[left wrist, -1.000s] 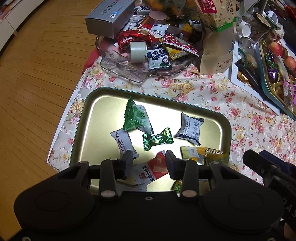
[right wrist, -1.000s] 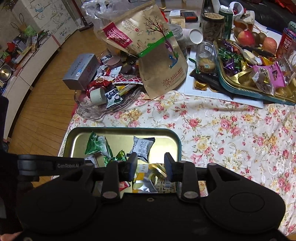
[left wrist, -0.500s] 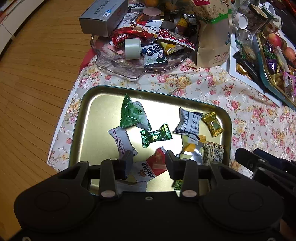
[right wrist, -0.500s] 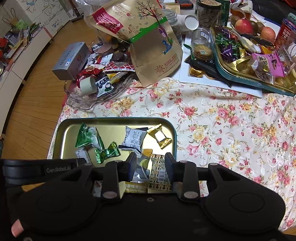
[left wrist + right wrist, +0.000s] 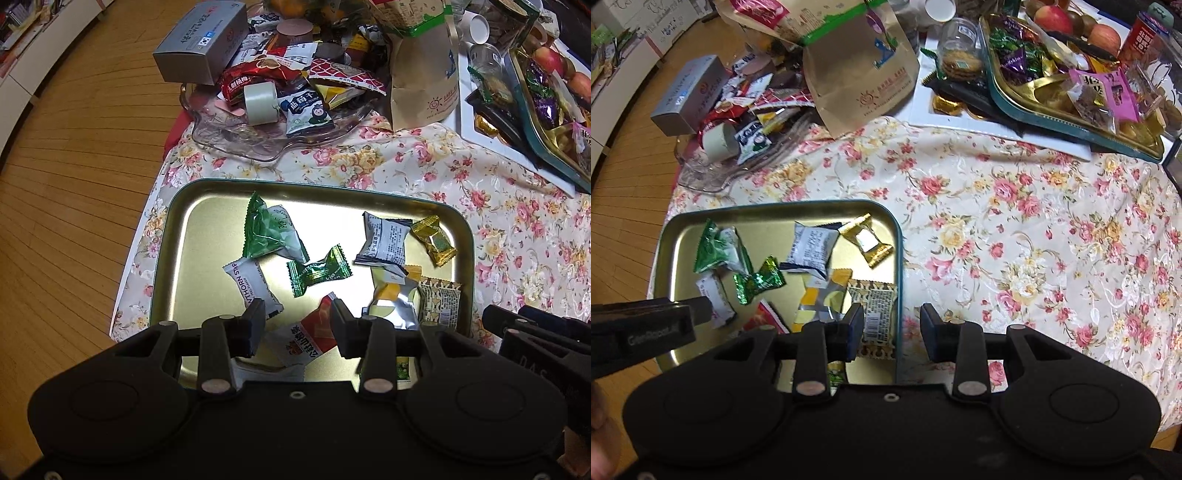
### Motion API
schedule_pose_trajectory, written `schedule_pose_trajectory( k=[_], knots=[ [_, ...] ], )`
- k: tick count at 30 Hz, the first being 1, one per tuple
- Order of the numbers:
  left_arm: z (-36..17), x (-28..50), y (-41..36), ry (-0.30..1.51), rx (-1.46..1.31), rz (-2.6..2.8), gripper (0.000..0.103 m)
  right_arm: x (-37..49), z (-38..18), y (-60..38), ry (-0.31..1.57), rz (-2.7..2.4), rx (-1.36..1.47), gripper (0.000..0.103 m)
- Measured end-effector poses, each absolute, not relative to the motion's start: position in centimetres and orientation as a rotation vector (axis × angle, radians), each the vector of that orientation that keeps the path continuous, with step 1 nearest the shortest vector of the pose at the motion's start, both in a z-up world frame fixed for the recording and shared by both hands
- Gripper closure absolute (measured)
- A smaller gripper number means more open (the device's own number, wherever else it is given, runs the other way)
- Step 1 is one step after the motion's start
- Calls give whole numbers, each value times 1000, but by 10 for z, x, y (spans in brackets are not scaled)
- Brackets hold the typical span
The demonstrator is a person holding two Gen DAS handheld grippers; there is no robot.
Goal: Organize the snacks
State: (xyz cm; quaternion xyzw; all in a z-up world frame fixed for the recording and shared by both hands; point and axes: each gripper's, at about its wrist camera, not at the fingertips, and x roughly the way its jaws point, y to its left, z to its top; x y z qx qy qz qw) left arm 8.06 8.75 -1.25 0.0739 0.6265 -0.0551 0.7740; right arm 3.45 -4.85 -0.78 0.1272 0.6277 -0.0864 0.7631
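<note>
- Snacks lie in a gold tray (image 5: pixel 162 258) in the middle of my left view, on a flowery cloth (image 5: pixel 1015 240).
- In the tray I see a big green packet (image 5: pixel 267 230) at the upper left, with a white packet (image 5: pixel 251 286) just below it.
- A small green candy (image 5: pixel 318 270) with twisted ends sits near the middle.
- A grey and white packet (image 5: pixel 384 240) is at the upper right of the tray, and a gold candy (image 5: pixel 434 240) lies just beside it, close to the rim.
- Below those are a yellow and silver packet (image 5: pixel 391 299) and a patterned packet (image 5: pixel 439 301), side by side.
- My left gripper (image 5: pixel 298 326) is at the bottom of the left view. Its fingers are apart and hold nothing. A red and white packet (image 5: pixel 310 336) shows in the gap between them, down in the tray.
- My right gripper (image 5: pixel 892 332) is at the bottom of the right view. Its fingers are apart too and hold nothing. One finger is over the patterned packet, the other is over the cloth, and the tray's right rim runs between them.
- At the top left of both views a clear glass dish (image 5: pixel 258 140) is piled with more snacks, with a grey box (image 5: pixel 199 48) on its edge.
- A brown paper bag (image 5: pixel 864 70) stands next to the dish.
- At the upper right of the right view, another tray (image 5: pixel 1052 107) is full of candy, with apples (image 5: pixel 1071 26) behind it.
</note>
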Motion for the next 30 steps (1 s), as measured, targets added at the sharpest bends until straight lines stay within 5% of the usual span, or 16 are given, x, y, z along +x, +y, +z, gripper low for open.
schedule_pose_trajectory(
  k=[30],
  knots=[
    [-16, 82, 87, 1373, 157, -103, 55, 35, -23, -47, 1426, -198, 246, 67]
  ],
)
